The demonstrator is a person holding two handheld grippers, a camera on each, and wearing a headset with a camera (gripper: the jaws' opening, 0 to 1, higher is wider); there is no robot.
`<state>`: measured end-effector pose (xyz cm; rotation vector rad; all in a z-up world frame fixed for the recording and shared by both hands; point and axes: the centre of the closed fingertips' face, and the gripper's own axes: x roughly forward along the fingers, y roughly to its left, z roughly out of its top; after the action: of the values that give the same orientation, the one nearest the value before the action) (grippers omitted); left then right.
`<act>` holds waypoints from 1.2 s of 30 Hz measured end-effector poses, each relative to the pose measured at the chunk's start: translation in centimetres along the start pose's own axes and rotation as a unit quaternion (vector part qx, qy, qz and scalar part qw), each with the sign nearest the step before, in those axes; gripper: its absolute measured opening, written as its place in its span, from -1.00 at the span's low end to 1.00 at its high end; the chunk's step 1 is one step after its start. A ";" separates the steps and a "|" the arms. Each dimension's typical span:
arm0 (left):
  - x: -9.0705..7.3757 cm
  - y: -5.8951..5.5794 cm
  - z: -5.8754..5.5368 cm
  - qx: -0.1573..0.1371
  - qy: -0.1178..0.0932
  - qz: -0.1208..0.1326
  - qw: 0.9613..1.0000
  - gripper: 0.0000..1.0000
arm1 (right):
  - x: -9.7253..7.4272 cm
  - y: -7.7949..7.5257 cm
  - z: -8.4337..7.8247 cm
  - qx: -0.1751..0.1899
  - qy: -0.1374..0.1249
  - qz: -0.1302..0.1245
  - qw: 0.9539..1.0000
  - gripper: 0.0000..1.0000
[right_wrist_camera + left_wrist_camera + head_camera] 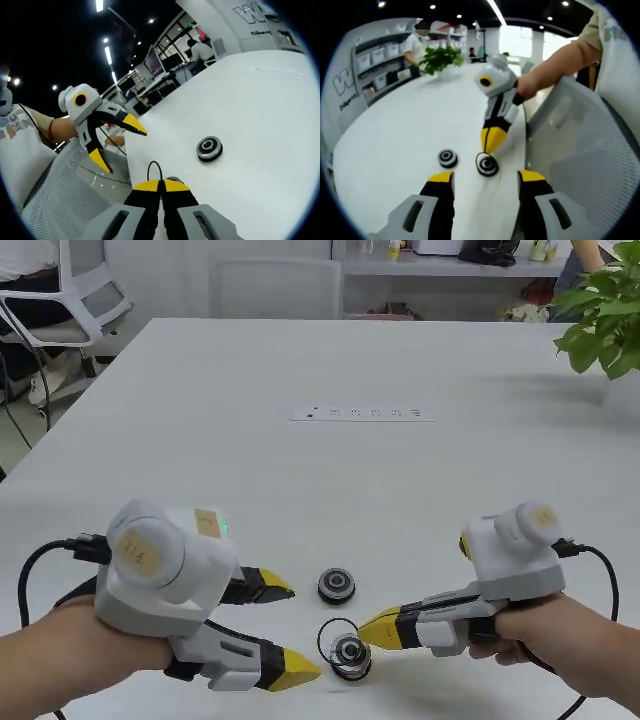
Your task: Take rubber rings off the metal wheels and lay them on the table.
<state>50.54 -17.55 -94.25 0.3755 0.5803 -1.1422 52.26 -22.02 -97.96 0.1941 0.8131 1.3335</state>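
Two small metal wheels lie near the table's front edge. The far wheel (336, 585) (448, 158) (209, 148) keeps its dark rubber ring seated. On the near wheel (350, 656) (487, 166), a thin black rubber ring (326, 632) (151, 170) stands up as a loop, partly pulled off. My right gripper (368, 628) (161, 186) is shut on that ring, its jaws hiding most of the near wheel in the right gripper view. My left gripper (292, 630) (486, 177) is open just left of the near wheel, its jaws on either side and touching nothing.
A white power strip (362, 413) lies mid-table. A potted plant (605, 325) (440, 60) stands at the far right corner. Office chairs (60, 300) sit beyond the far left edge, and a mesh chair (580, 150) is close behind me. The table edge (120, 710) runs right under my hands.
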 end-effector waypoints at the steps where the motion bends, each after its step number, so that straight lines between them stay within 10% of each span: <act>1: -0.2 0.1 -0.1 0.000 -0.001 0.004 1.000 0.04 | 0.0 0.0 0.1 -0.001 0.000 0.000 1.000 -1.00; 36: -2.9 1.3 -2.7 -0.027 0.004 0.045 0.999 0.30 | 4.3 -0.4 1.8 -0.035 0.027 -0.019 0.999 -1.00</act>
<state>50.31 -13.45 -94.63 0.3561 0.5956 -1.0376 53.76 -17.70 -98.68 0.0878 0.8109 1.3340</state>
